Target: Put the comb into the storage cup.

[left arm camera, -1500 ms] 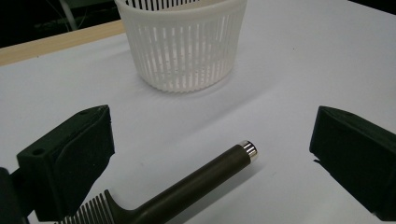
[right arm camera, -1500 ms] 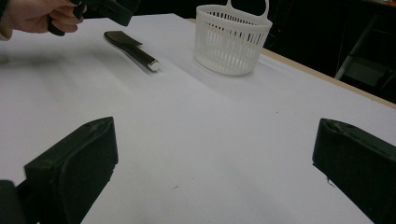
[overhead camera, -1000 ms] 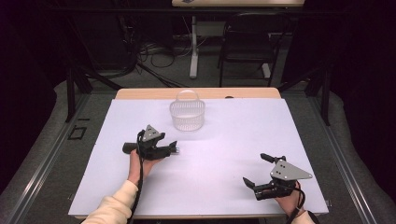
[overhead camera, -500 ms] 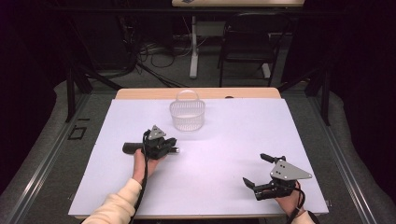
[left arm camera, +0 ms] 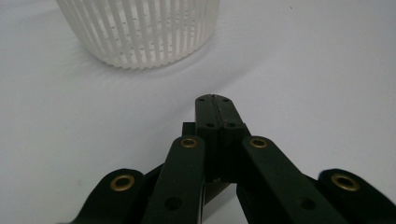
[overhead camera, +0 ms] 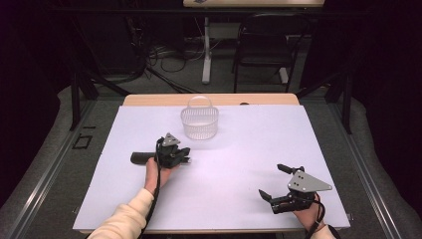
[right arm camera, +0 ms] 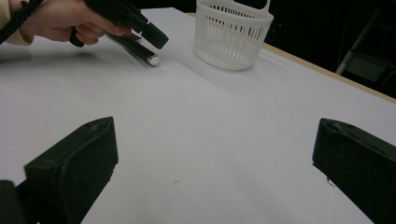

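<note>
My left gripper (overhead camera: 178, 151) hovers over the left-centre of the white table, jaws shut with nothing between them; in the left gripper view the closed pads (left arm camera: 215, 101) point at the bare surface just short of a white slatted basket (left arm camera: 140, 32). Under that hand lies a dark rod (overhead camera: 141, 158) with a silver end (right arm camera: 152, 59), flat on the table. The left gripper (right arm camera: 156, 37) hangs just above the rod's tip. My right gripper (overhead camera: 271, 180) rests near the front right, open wide and holding nothing (right arm camera: 214, 128).
The basket (overhead camera: 199, 122) stands at the back centre of the white sheet (overhead camera: 259, 139), with its handle up. A wooden table edge (overhead camera: 268, 99) runs behind it. Beyond the table are a dark chair (overhead camera: 263, 50), a table leg and floor cables.
The left gripper has turned from pointing right toward the basket and shifted slightly right. The dark rod stays on the table. The right gripper has not moved.
</note>
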Tool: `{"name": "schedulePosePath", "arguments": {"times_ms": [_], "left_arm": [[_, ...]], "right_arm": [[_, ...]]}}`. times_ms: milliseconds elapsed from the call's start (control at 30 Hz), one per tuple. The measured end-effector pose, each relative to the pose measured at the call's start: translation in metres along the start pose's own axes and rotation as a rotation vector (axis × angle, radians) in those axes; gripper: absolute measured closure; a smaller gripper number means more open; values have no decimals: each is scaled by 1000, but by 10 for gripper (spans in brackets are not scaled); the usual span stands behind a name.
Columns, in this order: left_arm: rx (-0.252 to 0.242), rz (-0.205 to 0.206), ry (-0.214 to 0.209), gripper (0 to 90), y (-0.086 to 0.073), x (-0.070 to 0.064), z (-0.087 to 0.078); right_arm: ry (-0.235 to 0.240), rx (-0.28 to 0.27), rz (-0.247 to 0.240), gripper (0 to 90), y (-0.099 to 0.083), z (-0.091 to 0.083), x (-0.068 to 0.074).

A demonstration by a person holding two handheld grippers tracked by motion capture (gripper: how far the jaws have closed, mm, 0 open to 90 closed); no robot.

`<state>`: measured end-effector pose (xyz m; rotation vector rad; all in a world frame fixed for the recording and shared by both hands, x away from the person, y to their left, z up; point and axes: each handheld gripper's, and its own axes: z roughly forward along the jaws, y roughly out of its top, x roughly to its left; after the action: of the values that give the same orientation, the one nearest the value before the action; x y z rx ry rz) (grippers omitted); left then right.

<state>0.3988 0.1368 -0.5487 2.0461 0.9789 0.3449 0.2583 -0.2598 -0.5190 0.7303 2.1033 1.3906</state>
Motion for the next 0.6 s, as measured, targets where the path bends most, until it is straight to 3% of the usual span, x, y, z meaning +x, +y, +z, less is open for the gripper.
{"name": "schedulePosePath", "arguments": {"times_ms": [200, 600], "left_arm": [[41, 2, -10, 900, -1, -1, 6], [74, -7, -29, 889, -2, 3, 3]], "right_arm": [[2, 1, 2, 0, 0, 0, 0], [2, 2, 1, 0, 0, 0, 0]]}}
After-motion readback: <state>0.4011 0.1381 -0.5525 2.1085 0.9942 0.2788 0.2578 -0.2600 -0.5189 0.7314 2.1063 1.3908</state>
